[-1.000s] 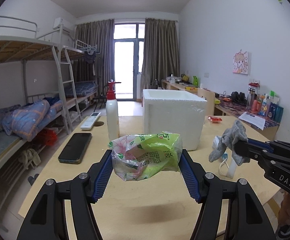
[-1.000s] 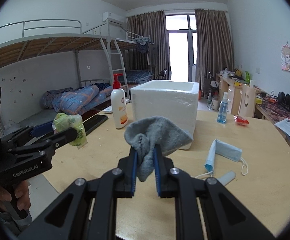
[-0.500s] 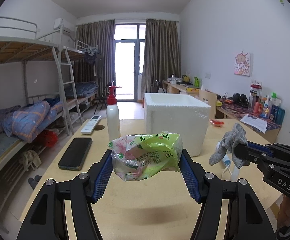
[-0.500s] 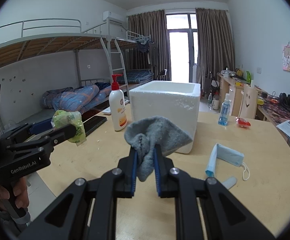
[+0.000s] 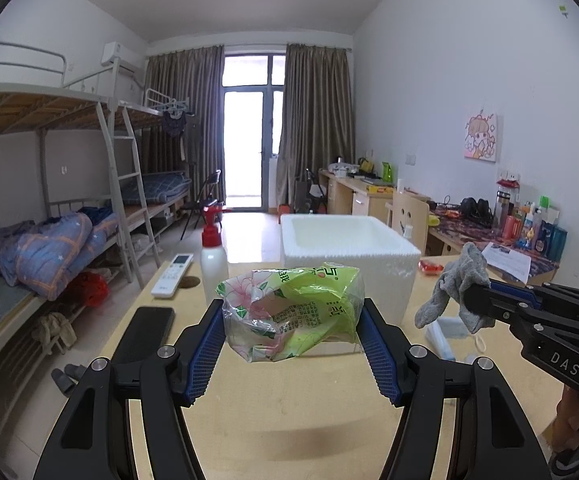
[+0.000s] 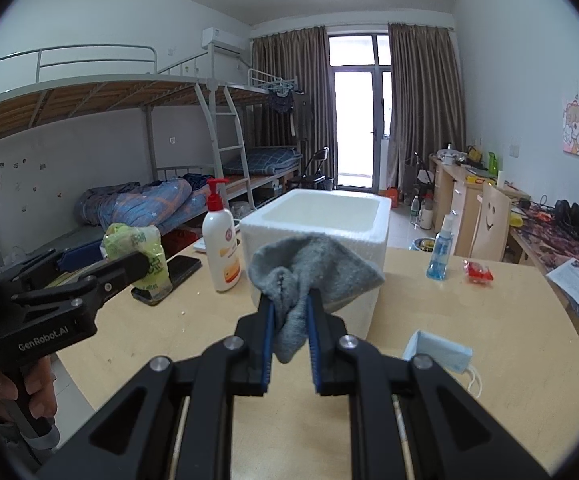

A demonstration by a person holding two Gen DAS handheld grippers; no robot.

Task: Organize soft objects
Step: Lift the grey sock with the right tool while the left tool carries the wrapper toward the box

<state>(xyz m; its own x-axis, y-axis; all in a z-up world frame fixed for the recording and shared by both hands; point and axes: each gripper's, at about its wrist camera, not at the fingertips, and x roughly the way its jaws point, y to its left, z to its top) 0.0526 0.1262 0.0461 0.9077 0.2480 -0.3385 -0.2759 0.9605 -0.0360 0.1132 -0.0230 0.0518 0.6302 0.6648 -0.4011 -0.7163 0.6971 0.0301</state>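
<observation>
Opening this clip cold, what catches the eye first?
Both tools are loaded in mid-air: the left hand-held gripper clamps a crinkled green tissue pack, and the right hand-held gripper pinches a grey sock. Just beyond them an open white foam box stands on the wooden table.
</observation>
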